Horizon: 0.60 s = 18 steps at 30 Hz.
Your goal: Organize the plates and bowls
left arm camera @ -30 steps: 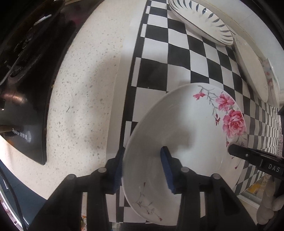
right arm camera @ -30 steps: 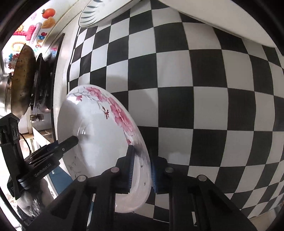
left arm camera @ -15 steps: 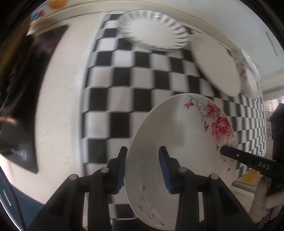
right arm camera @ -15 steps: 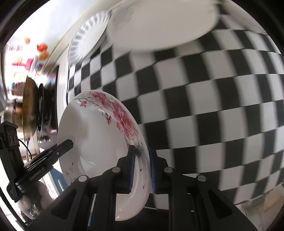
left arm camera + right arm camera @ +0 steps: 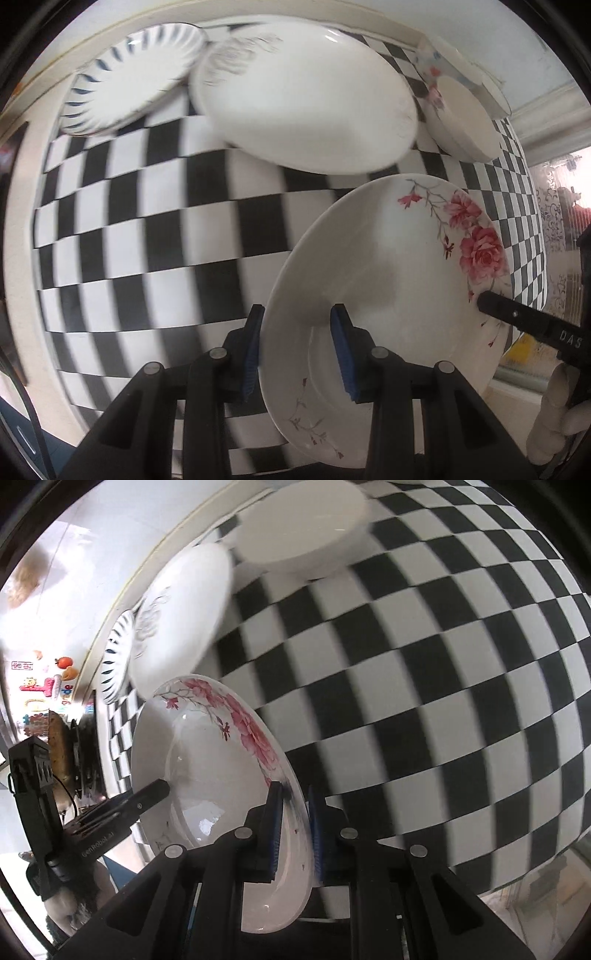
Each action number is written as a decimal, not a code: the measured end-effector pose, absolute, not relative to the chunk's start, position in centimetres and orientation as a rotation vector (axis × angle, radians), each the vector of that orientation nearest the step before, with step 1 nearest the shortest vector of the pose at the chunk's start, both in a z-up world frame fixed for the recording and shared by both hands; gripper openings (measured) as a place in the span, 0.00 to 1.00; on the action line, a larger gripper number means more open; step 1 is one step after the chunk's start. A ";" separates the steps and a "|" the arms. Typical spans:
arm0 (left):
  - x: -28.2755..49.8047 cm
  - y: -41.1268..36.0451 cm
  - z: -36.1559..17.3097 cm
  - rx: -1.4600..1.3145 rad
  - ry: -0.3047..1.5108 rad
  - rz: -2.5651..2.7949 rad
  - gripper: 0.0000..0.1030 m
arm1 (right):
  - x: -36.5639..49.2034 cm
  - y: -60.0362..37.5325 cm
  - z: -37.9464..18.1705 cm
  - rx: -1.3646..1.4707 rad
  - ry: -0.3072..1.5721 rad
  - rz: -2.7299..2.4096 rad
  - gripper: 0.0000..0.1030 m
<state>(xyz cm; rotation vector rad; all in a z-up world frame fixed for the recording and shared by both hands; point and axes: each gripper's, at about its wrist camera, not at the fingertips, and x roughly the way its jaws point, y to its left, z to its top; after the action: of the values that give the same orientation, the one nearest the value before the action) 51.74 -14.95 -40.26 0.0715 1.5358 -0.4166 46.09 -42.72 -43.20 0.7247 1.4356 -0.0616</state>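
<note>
The rose-painted plate [image 5: 207, 775] is showing glossy, smooth ceramic. Above it, the white plate [image 5: 306, 96] is looking equally smooth; the checkered mat [image 5: 147, 229] is looking matt

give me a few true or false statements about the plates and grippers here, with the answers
1. Both grippers grip the same rose plate. True: the left gripper straddles its near rim and the right gripper clamps the opposite rim.
2. The rose plate lies flat on the checkered cloth. False: it is held tilted above the cloth.
3. A large white plate sits between the blue-striped plate and a white bowl. True.
4. The blue-striped plate is stacked on the rose plate. False: it rests apart, at the far edge of the cloth.
5. The right gripper is empty. False: it pinches the rose plate's rim.
</note>
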 end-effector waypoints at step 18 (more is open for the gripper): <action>51.4 -20.0 -42.3 0.116 1.561 -0.303 0.33 | 45.2 -49.3 -47.8 0.711 1.485 0.011 0.16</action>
<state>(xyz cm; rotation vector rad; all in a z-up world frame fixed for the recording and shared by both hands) 51.43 -20.04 -42.32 0.1164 1.5605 -0.3032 45.20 -49.26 -47.78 0.7105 1.4850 0.0113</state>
